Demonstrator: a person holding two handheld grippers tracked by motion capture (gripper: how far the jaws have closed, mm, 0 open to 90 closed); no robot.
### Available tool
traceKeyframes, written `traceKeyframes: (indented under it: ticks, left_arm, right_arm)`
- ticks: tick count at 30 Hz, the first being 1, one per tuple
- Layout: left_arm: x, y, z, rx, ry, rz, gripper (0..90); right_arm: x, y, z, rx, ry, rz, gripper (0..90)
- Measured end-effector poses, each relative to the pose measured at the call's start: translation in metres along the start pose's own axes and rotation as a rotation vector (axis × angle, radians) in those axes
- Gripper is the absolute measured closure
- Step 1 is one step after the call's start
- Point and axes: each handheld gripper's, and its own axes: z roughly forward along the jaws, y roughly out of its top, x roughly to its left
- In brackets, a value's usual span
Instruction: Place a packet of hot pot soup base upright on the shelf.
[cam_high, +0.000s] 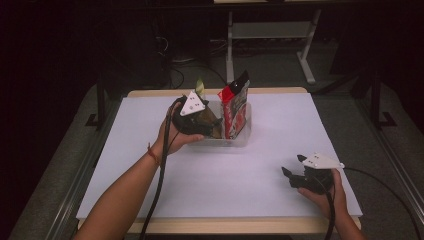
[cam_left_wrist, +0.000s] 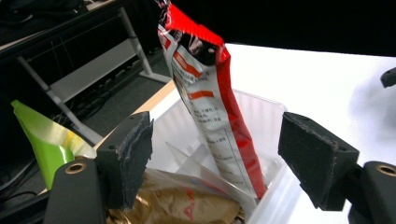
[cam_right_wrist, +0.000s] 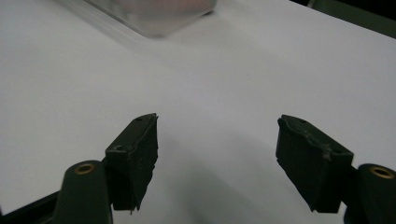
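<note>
A clear plastic bin (cam_high: 241, 140) stands at the middle back of the white table. A red and white snack bag (cam_high: 235, 111) stands upright in it, with a gold bag (cam_high: 214, 125) and a green bag (cam_high: 200, 86) beside it. My left gripper (cam_high: 212, 122) hovers over the bin's left side, open. In the left gripper view the red bag (cam_left_wrist: 210, 93) rises beyond the open left gripper (cam_left_wrist: 215, 144), the gold bag (cam_left_wrist: 187, 210) lies below, and the green bag (cam_left_wrist: 46, 144) is at the left. My right gripper (cam_high: 293, 165) rests open near the front right, holding nothing.
The white table top (cam_high: 280, 125) spreads around the bin. In the right gripper view the open right gripper (cam_right_wrist: 217, 140) faces bare white surface, with a blurred corner of the bin (cam_right_wrist: 154, 18) far off. Table legs (cam_high: 306, 60) stand on the dark floor behind.
</note>
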Motion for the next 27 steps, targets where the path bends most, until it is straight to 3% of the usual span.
traceKeyframes:
  ticks: [14,20,27]
  left_arm:
    - [-0.006,-0.020,-0.016,0.023,-0.026,0.039,21.2]
    - [-0.008,-0.027,-0.022,0.021,-0.033,0.029,21.0]
    - [-0.013,-0.040,-0.030,0.053,-0.008,0.073,20.8]
  right_arm:
    - [0.000,0.000,0.000,0.000,0.000,0.000,28.8]
    - [0.001,0.000,0.000,-0.001,0.000,-0.002,28.8]
    - [0.000,0.000,0.000,-0.003,0.000,0.000,28.8]
